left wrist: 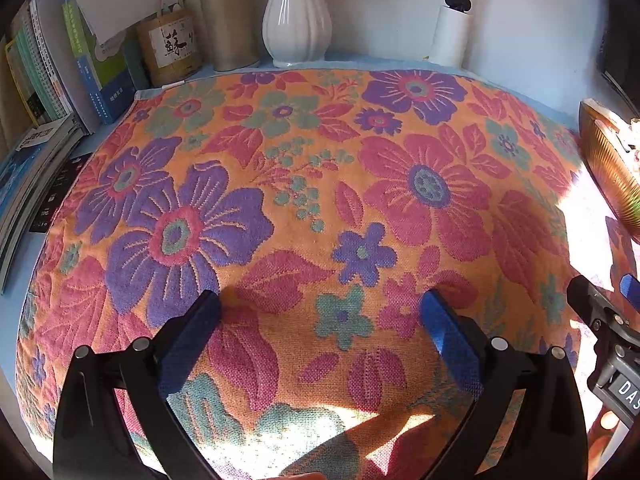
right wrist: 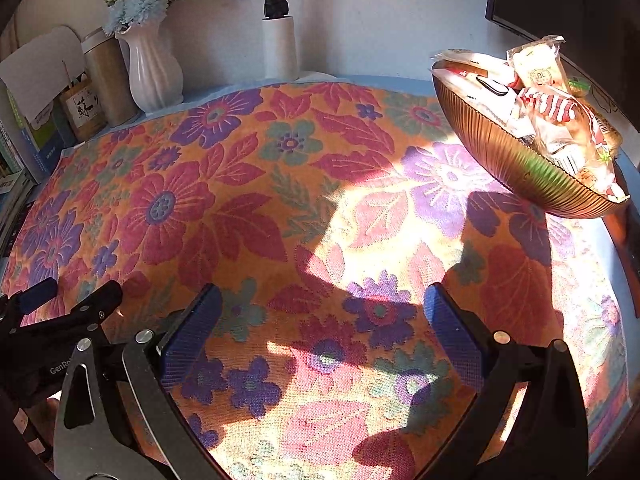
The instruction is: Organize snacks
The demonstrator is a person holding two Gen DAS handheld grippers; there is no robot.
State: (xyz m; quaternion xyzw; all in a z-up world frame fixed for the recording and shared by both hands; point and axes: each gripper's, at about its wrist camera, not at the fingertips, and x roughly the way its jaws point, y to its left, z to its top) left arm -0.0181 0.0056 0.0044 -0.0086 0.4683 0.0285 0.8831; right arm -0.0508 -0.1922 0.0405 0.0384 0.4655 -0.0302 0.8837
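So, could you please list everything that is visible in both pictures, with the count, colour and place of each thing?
Floral cloth: one, orange with red and purple flowers, covers the table.
Bowl: one, ribbed golden brown, far right on the cloth.
Snack packets: several, mostly white and red, inside the bowl.
Vase: one, white, at the back, holding pale blue flowers.
Cylinder tin: one, beige, left of the vase.
Bamboo holder: one, brown with a label, left of the tin.
Books: several, green and blue, far left.
White stand: one, at the back wall.
Left gripper: blue pads, open, empty.
Right gripper: blue pads, open, empty.
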